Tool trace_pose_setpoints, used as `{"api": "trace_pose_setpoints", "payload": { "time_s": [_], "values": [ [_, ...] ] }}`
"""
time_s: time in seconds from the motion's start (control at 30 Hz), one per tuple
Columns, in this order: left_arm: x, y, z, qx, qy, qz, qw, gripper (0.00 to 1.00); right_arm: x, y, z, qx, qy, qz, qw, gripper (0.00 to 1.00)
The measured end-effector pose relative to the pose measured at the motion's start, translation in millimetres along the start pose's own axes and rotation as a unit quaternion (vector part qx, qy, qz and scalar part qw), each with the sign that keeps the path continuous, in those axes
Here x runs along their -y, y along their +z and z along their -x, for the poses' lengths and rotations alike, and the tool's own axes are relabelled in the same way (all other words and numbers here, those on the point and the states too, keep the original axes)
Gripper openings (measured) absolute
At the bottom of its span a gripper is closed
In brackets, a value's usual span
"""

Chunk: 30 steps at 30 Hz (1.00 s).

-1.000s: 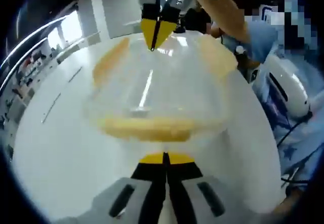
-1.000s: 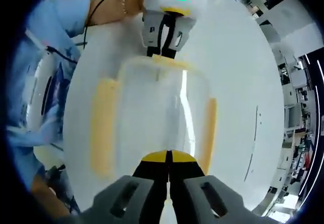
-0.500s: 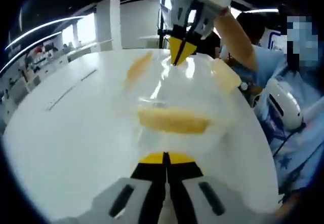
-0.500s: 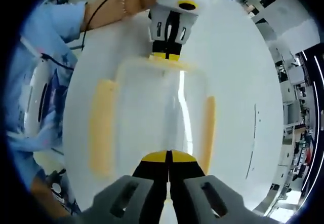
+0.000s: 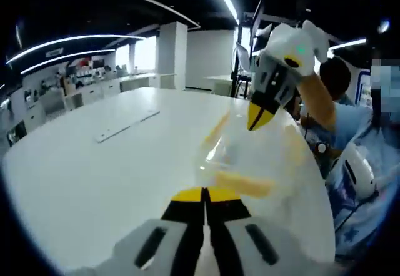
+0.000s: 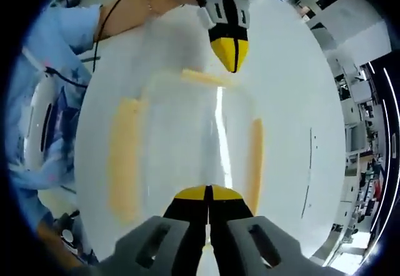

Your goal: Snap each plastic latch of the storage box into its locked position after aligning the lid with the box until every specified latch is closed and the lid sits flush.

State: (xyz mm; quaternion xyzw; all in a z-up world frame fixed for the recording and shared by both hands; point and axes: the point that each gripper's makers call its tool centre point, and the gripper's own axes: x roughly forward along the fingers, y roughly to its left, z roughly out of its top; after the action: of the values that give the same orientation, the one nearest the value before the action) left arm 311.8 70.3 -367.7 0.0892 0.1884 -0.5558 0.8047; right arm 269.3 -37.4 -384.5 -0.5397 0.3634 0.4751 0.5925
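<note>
Plainly, the clear storage box [image 6: 194, 145] lay on the white worktop [image 6: 294, 88] just ahead of the right hand-held gripper [image 6: 206, 192], whose yellow tips were pressed together with nothing between them. The left hand-held gripper [image 5: 203, 195] was likewise closed and empty, and in its view the box [image 5: 250, 163] sat just ahead and a little to the right of its tips, blurred. In the right gripper view the left hand-held gripper [image 6: 230, 56] hung above the box's far end, apart from it, its tips together.

Four pale yellow latches edged the transparent lid [image 6: 187, 132]: a long one to the left of the right gripper's tips [image 6: 124, 157], a narrower one to their right [image 6: 255, 157], one at the far end [image 6: 209, 78], and the near one hidden behind the tips. Whether each was snapped home could not be told from these views, though the lid looked level.

The box looked light, thin-walled and glossy, so it would likely slide on the smooth worktop under a sideways push and flex under a hard one. Its latches looked like stiff hinged flaps; the sensible hold was no pinch at all but closed tips pressed on a latch's outer face, near its free edge, with the other hand-held gripper bracing the opposite side.
</note>
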Motion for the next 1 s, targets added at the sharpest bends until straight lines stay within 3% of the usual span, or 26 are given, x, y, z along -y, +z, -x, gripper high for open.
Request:
{"api": "trace_pose_setpoints", "payload": {
  "time_s": [0.17,0.3,0.43,0.53,0.7,0.87,0.97,1.0],
  "values": [
    [17.1,18.1,-11,-0.003,-0.016,-0.024,0.9996,0.0,0,-0.8,1,0.009,-0.002,-0.004,1.0,0.0],
    [28.4,29.0,-20,-0.028,-0.026,-0.051,0.998,0.0,0,-0.6,2,0.011,-0.007,-0.006,0.9999,0.0],
    [31.7,36.5,-30,-0.074,-0.02,-0.069,0.9947,0.0,2,-4.0,4,0.041,-0.015,-0.011,0.999,0.0],
    [39.0,38.9,-37,-0.109,-0.033,-0.071,0.9909,0.0,2,-4.8,6,0.062,-0.028,-0.007,0.9977,0.0],
    [47.1,32.2,-51,-0.18,-0.038,-0.103,0.9775,0.0,4,-4.5,7,0.077,-0.053,-0.004,0.9957,0.0],
    [57.8,22.1,-61,-0.258,-0.054,-0.113,0.9581,0.0,4,-3.3,9,0.115,-0.068,-0.028,0.9906,0.0],
    [60.9,12.0,-61,-0.305,-0.062,-0.127,0.9417,0.0,-1,0.9,10,0.148,-0.073,-0.018,0.9861,0.0],
    [60.9,16.5,-64,-0.308,-0.062,-0.125,0.9411,0.0,-3,0.6,11,0.154,-0.077,-0.018,0.9849,0.0]
  ]
}}
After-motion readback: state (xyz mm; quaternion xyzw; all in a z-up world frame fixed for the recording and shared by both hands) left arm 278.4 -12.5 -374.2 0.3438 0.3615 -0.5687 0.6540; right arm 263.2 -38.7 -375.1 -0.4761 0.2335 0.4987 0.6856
